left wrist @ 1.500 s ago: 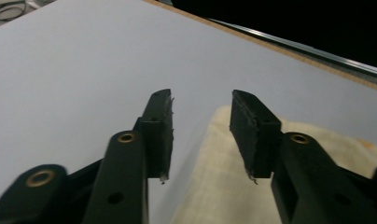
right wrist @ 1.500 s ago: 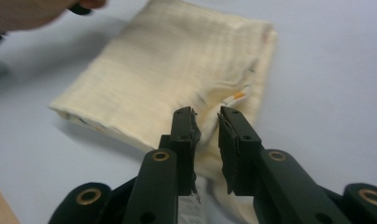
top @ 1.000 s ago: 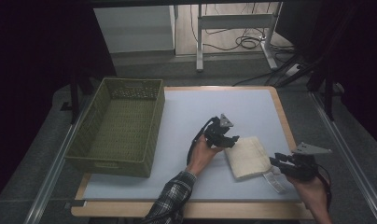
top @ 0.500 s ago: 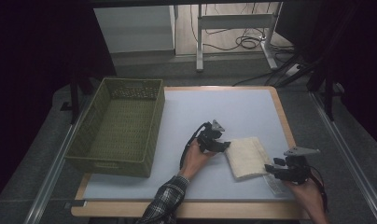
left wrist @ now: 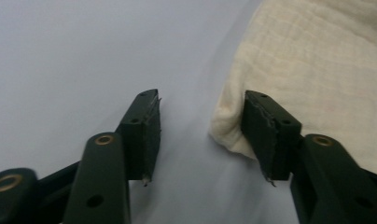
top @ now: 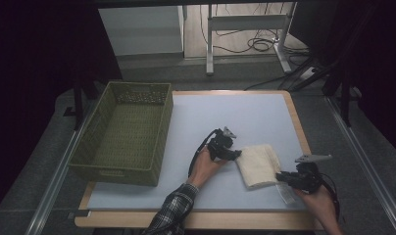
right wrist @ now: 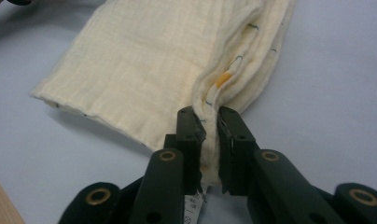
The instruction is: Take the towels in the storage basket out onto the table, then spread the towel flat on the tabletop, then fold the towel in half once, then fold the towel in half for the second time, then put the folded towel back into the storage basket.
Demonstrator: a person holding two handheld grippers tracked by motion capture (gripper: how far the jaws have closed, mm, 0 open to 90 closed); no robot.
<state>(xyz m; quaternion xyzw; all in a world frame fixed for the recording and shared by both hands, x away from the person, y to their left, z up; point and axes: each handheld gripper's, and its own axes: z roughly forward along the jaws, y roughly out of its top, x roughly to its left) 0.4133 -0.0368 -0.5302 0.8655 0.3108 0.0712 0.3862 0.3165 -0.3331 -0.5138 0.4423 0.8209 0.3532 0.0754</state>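
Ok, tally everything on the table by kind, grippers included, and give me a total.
Folded cream cloth: 1
Green woven basket: 1
Grippers: 2, the left gripper open at the cloth's edge, the right gripper shut on the cloth
Total: 4

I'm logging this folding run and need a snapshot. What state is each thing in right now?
Cloth: cream, folded, flat on the table, one corner bunched and pinched.
Right gripper: jaws just closed, shut on the cloth's near corner.
Left gripper: jaws partly open and closing, one pad at the cloth's edge, not gripping.
Basket: upright, empty, at the table's left edge.
Table: pale blue top, bare beyond the cloth and basket.
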